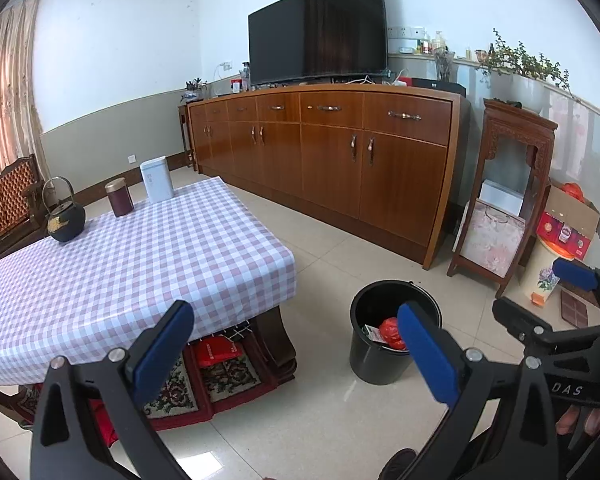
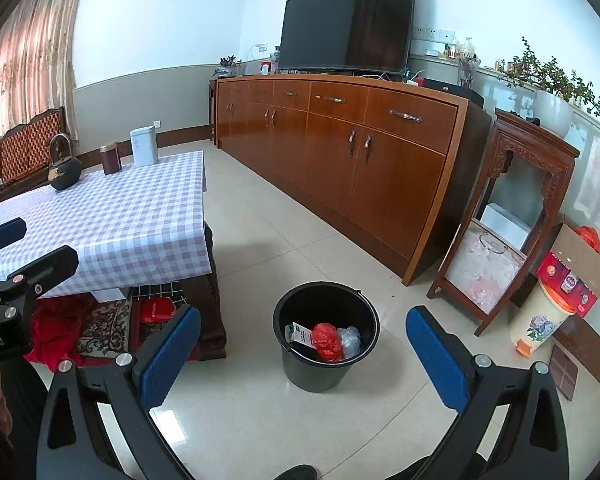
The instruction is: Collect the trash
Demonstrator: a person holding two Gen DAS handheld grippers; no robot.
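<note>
Trash: a crumpled red plastic bag, a clear crinkled wrapper and a white printed card lie inside the round black plastic bucket, which stands on the floor off the table's near corner.
Floor: glossy pale beige tiles.
Table: a low table under a lilac-and-white checked cloth; along its far edge stand a dark iron kettle, a maroon canister and a white tin.
Room: a long brown wooden sideboard carries a black television; a carved wooden stand is beside it.
Writing: "DAS" shows on a gripper body; other print is too small to read.
Left gripper: blue-padded jaws spread wide, empty.
Right gripper: jaws spread wide, empty, framing the bucket.
</note>
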